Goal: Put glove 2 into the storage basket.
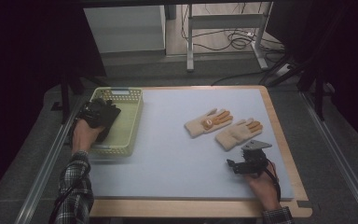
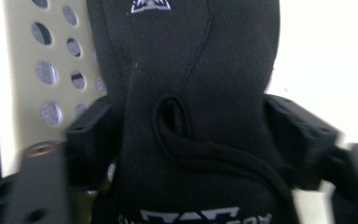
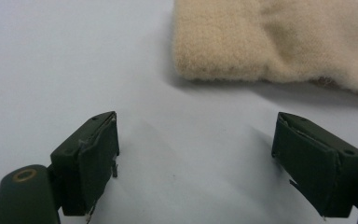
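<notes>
left gripper (image 1: 103,113) over basket (image 1: 133,122), jaws apart, black glove (image 2: 191,93) between them, pads apparently off it | basket rim close on its left | right gripper (image 3: 196,163) wide open, empty | cream glove (image 3: 279,42) just ahead, bare mat (image 3: 74,56) around

Smooth matt black cloth glove (image 2: 200,93) lies in a perforated pale plastic basket (image 1: 131,122), fleecy cream gloves (image 1: 238,132) on the matt grey, wood-edged counter (image 1: 168,154).
</notes>
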### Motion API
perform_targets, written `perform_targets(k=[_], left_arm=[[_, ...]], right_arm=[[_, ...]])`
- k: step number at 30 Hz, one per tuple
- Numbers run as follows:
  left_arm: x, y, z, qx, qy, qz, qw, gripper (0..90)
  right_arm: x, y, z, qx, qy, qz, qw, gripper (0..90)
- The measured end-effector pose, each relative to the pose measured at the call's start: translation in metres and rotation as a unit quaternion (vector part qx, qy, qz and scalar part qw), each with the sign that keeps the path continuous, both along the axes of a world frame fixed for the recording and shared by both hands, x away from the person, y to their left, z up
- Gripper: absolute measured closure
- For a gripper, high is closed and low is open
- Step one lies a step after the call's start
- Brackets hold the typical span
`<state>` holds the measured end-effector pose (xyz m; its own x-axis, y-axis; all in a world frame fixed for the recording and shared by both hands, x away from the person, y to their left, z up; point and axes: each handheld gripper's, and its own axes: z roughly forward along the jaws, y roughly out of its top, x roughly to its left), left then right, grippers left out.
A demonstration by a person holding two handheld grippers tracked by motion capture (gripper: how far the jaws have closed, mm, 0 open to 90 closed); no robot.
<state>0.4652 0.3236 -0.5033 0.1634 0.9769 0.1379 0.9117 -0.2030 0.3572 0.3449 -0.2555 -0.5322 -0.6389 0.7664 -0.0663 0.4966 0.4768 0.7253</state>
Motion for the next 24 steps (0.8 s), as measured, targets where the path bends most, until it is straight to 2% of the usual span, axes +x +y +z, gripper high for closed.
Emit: perform_targets(k=[3, 4, 6, 8, 12, 15, 18, 20, 24], left_arm=[[-0.002, -0.003, 0.003, -0.003, -0.001, -0.003, 1.0000, 7.6], [-0.002, -0.005, 0.003, 0.000, -0.003, -0.005, 1.0000, 5.5], [-0.005, -0.007, 0.006, -0.006, -0.007, -0.010, 0.9999, 2.9], [-0.007, -0.007, 0.009, -0.016, -0.009, -0.018, 0.9997, 1.6], [-0.013, -0.005, 0.017, -0.024, -0.016, -0.024, 0.9993, 1.5], [-0.018, -0.002, 0.023, -0.038, -0.029, -0.028, 0.9985, 1.6], [-0.024, -0.001, 0.029, -0.070, -0.048, -0.041, 0.9955, 2.0], [-0.029, -0.002, 0.033, -0.090, -0.067, -0.054, 0.9922, 2.2], [-0.035, -0.006, 0.037, -0.106, -0.090, -0.074, 0.9875, 1.8]], right_arm=[[0.000, 0.000, 0.000, 0.000, 0.000, 0.000, 1.0000, 14.5], [0.000, 0.000, 0.000, 0.000, 0.001, 0.000, 1.0000, 14.5], [0.000, 0.000, 0.000, 0.001, 0.001, -0.001, 1.0000, 14.5], [0.000, 0.000, 0.000, 0.001, 0.000, -0.001, 1.0000, 14.5], [0.000, 0.000, 0.000, 0.000, 0.000, -0.001, 1.0000, 14.5], [0.000, 0.000, 0.000, 0.000, 0.000, 0.000, 1.0000, 14.5], [0.000, 0.000, 0.000, 0.000, 0.000, 0.000, 1.0000, 14.5], [0.000, 0.000, 0.000, 0.000, 0.000, 0.000, 1.0000, 14.5], [0.000, 0.000, 0.000, 0.000, 0.001, -0.001, 1.0000, 14.5]])
